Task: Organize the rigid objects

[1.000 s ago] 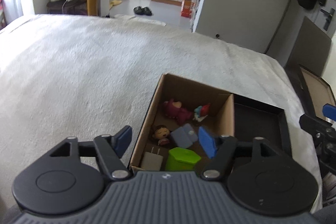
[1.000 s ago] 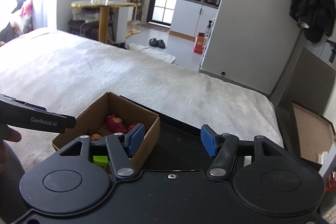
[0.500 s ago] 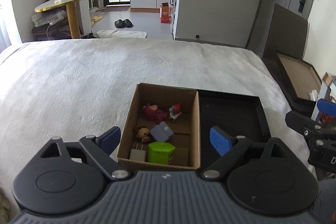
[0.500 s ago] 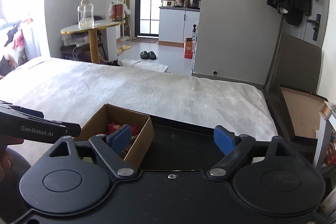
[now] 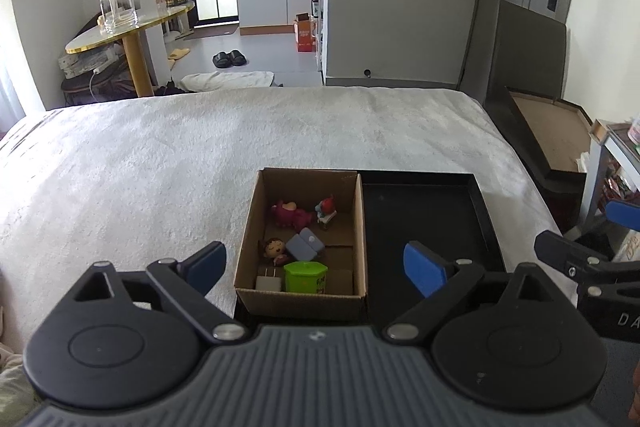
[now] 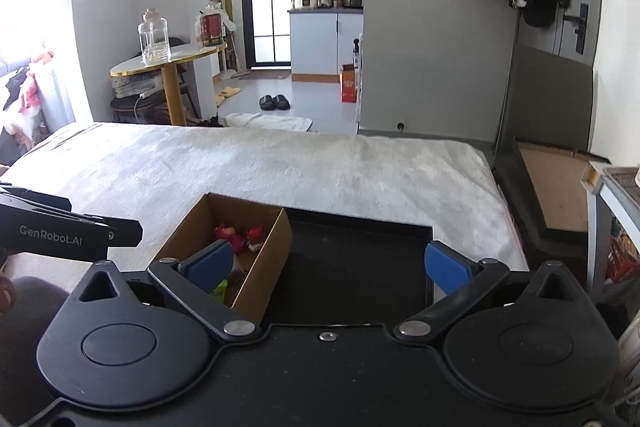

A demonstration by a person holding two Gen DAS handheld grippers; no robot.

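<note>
Left tool is opening wide, empty, hanging nearer than right tool above cardboard box just ahead.

We see open bed from nine to one o'clock, free to pass; at six stands the box, toys crowding its floor, with the bare black tray touching it at three
</note>
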